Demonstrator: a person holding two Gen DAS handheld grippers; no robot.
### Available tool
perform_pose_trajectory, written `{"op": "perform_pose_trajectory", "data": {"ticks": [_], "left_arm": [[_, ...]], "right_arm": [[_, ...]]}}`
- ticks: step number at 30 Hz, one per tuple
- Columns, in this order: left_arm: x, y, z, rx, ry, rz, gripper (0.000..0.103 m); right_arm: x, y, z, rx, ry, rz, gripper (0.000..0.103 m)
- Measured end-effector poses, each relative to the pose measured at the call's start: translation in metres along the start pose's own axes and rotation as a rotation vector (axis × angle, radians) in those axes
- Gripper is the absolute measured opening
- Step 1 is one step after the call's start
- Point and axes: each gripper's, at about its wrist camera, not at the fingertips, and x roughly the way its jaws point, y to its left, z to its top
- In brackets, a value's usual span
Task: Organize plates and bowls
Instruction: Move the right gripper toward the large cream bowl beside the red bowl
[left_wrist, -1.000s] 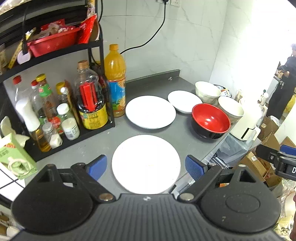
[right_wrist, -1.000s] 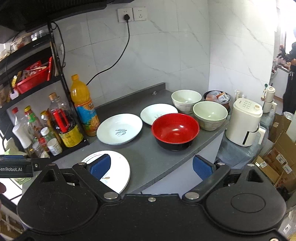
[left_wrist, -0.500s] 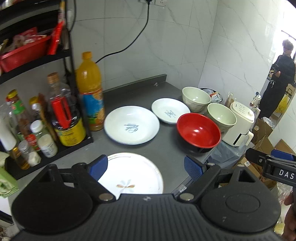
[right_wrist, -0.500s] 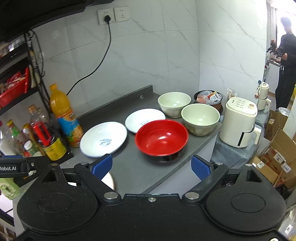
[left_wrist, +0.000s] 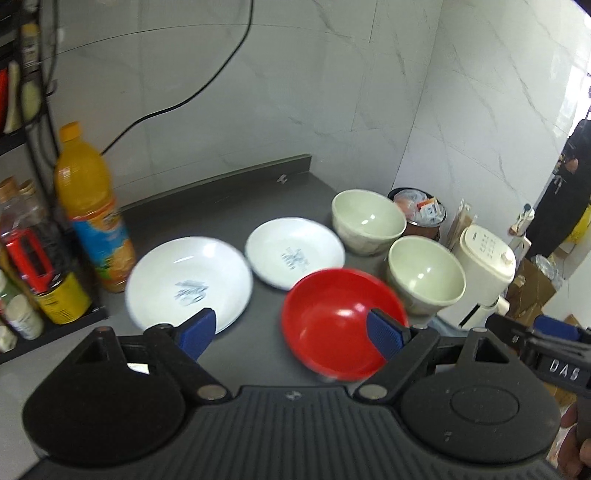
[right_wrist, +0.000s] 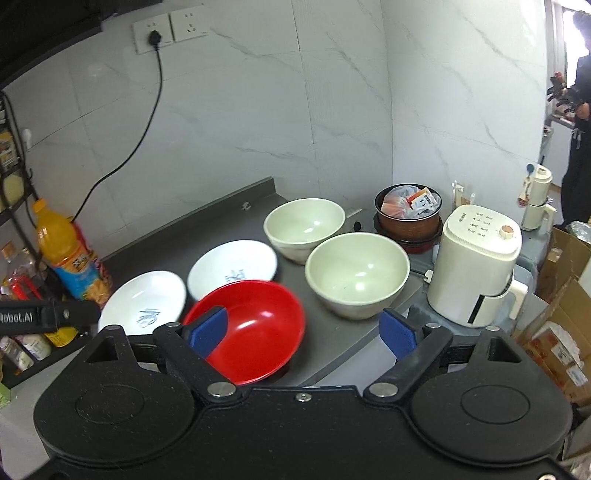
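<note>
Grey surface (right_wrist: 229, 221) runs into a corner of white marbled tile. At its far left stands a black rack (left_wrist: 55, 328) of bottles and jars, with an orange juice bottle (left_wrist: 92, 206) just beside it. Next comes the big plate (left_wrist: 188, 280), white with a blue mark in its middle, and to its right, just beside it, the small plate (left_wrist: 295, 254) with a similar mark. In front of the small plate sits the red bowl (left_wrist: 332, 321), close to the surface's front edge, its rim overlapping that plate in both views. Further right are two pale green bowls: the back bowl (right_wrist: 304, 229) near the wall, and the front bowl (right_wrist: 356, 273) just beside it, right of the red one. Beyond them, off the surface's end, a brown pot (right_wrist: 408, 214) holds packets, and a white appliance (right_wrist: 476, 266) stands lower down, with cardboard boxes (right_wrist: 565, 280) to its right.

The left gripper (left_wrist: 295, 332) hangs above the front edge, its blue fingers (left_wrist: 197, 330) wide apart and empty. The right gripper (right_wrist: 304, 330) is likewise spread, holding nothing. A person in dark clothes (right_wrist: 580, 110) stands far off at the right.
</note>
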Motion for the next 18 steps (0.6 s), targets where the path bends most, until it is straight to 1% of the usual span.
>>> {"op": "perform_pose_trajectory", "data": {"ticks": [1,5,8,13,15,18], "left_arm": [[0.007,-0.007,0.004,-0.008,0.003,0.006,0.086],[0.031,-0.033,0.016,-0.043,0.014,0.025,0.083],[0.047,-0.050,0.022,-0.060,0.025,0.042,0.076],[0.071,-0.071,0.033,-0.091,0.037,0.047,0.065],[0.079,-0.078,0.036,-0.094,0.047,0.046,0.062],[0.092,-0.089,0.041,-0.081,0.062,0.033,0.060]], "right_arm": [[0.006,-0.008,0.004,-0.003,0.010,0.006,0.082],[0.032,-0.041,0.016,-0.005,0.043,0.031,0.078],[0.048,-0.064,0.023,0.003,0.067,0.046,0.074],[0.071,-0.094,0.032,0.011,0.096,0.070,0.070],[0.079,-0.103,0.033,0.019,0.106,0.071,0.067],[0.090,-0.115,0.034,0.044,0.112,0.071,0.066]]}}
